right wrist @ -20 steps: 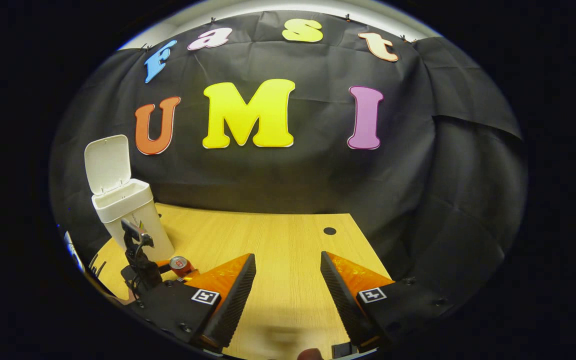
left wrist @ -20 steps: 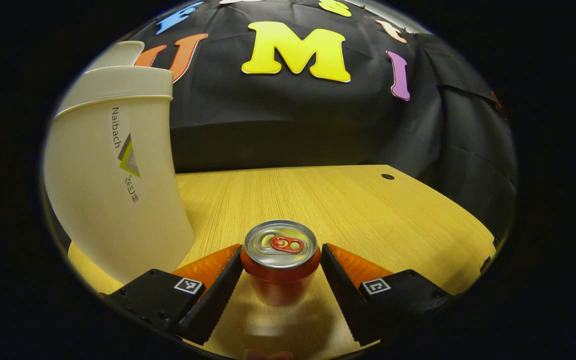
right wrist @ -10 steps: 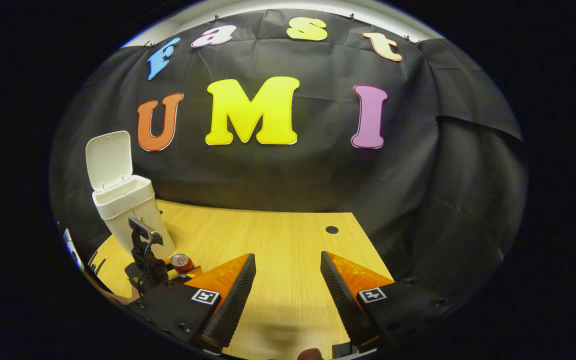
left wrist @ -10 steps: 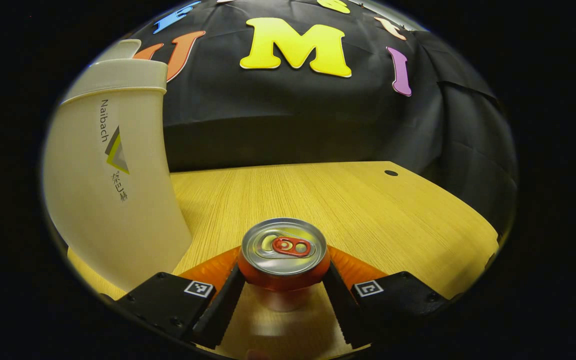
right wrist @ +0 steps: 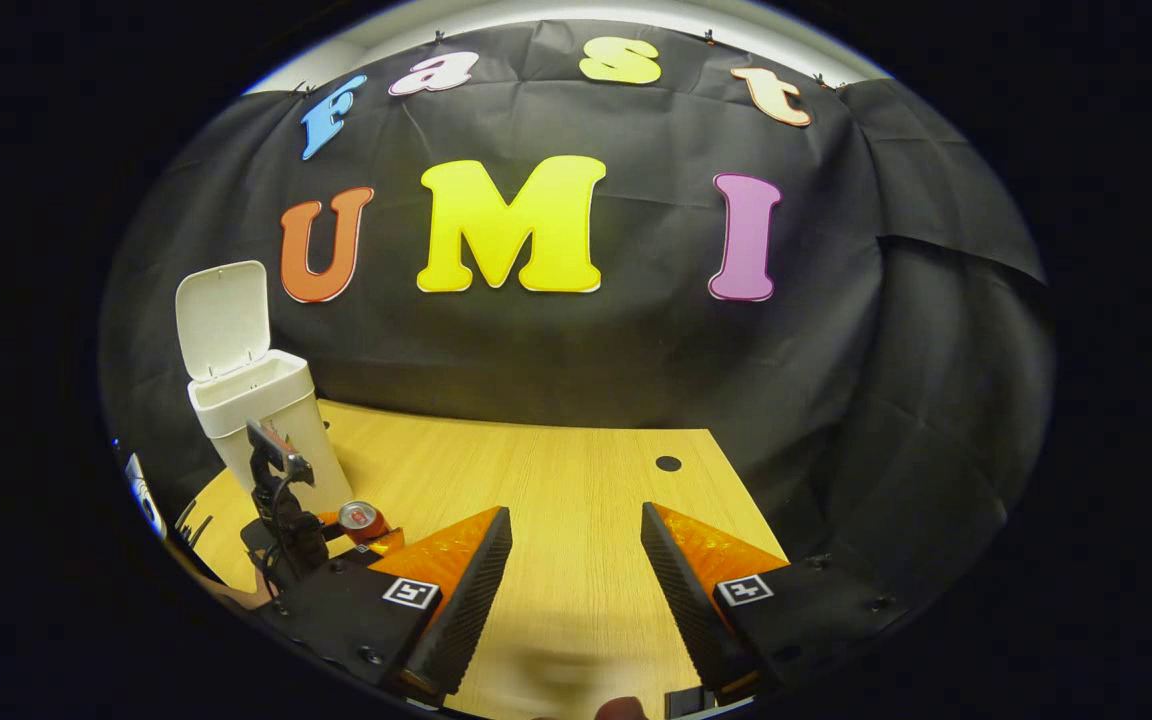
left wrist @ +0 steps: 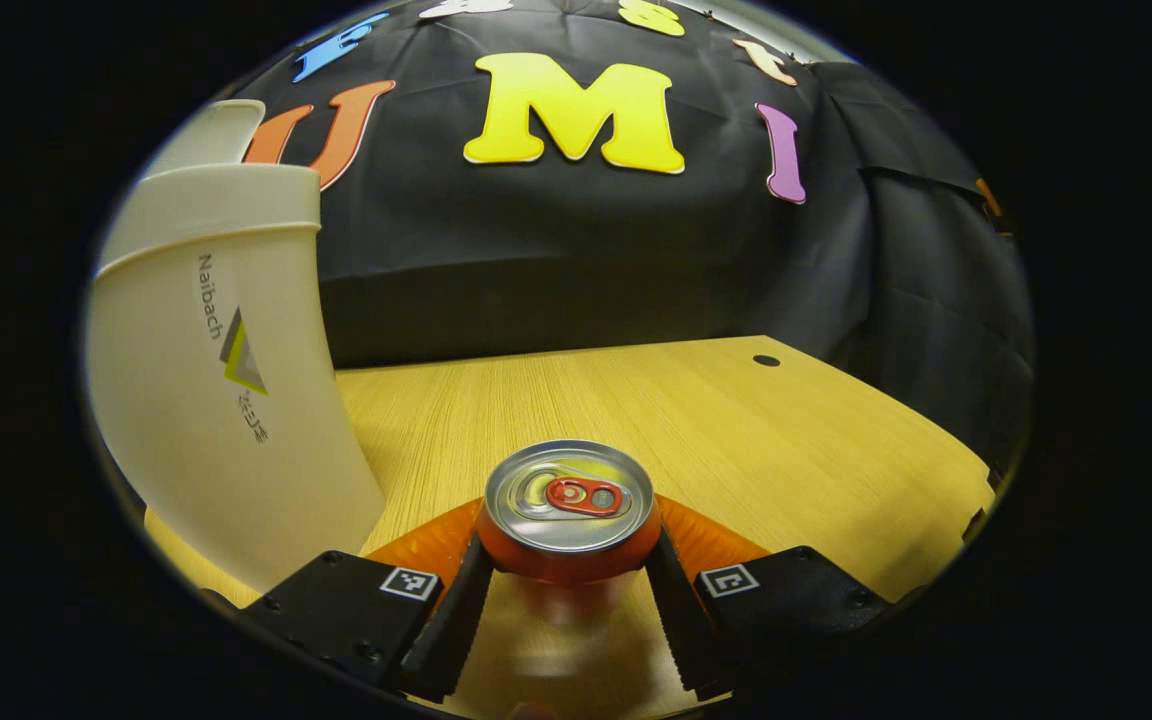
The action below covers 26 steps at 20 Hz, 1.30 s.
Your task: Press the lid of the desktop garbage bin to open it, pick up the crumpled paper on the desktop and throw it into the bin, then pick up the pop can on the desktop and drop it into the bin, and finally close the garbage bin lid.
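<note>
A: Pop can [left wrist: 569, 510] was seen clamped upright between both fingers of the left gripper [left wrist: 568, 590], held just under its rim. Whether its base was touching the tabletop [left wrist: 736, 440] could not be told.

B: What was judged likely to go wrong?

A: A slip. The wall is smooth and round, and the hold was high, so a tilt during the lift could let it slide out. A knock was also possible: the garbage bin [left wrist: 226, 370] stood just beside the gripper, toward the tabletop's left edge, and its rim sat well above the can.

B: And the lid [right wrist: 223, 318]?

A: It was seen raised, so the mouth was free. The right gripper [right wrist: 576, 580] was held wide apart, nothing between its fingers, nearer the front edge.
</note>
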Tool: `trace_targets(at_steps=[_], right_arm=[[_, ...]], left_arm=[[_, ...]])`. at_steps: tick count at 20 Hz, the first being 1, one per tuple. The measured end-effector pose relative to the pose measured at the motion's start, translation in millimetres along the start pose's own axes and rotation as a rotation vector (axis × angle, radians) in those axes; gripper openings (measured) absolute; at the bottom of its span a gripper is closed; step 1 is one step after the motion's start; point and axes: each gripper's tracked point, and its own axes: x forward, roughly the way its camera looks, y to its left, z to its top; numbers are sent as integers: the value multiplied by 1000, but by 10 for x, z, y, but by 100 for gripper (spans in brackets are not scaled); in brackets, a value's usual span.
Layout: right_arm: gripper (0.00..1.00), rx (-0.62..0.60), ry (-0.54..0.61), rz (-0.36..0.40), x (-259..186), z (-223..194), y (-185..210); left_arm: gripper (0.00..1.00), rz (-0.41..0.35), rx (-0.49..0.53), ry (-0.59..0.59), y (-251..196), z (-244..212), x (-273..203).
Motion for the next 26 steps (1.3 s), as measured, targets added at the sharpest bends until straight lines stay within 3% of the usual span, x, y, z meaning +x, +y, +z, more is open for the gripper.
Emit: trace_targets(at_steps=[12,22,26], right_arm=[[85,36,-77,40,-71,210,188],[85,95,-113,43,-71,416,184],[85,107,-122,61,-40,483,262]], left_arm=[[79,12,-31,-125,106,1229,-571],[79,99,-10,-233,573,2100,-947],[79,167,-16,-286,947,2445,-1056]])
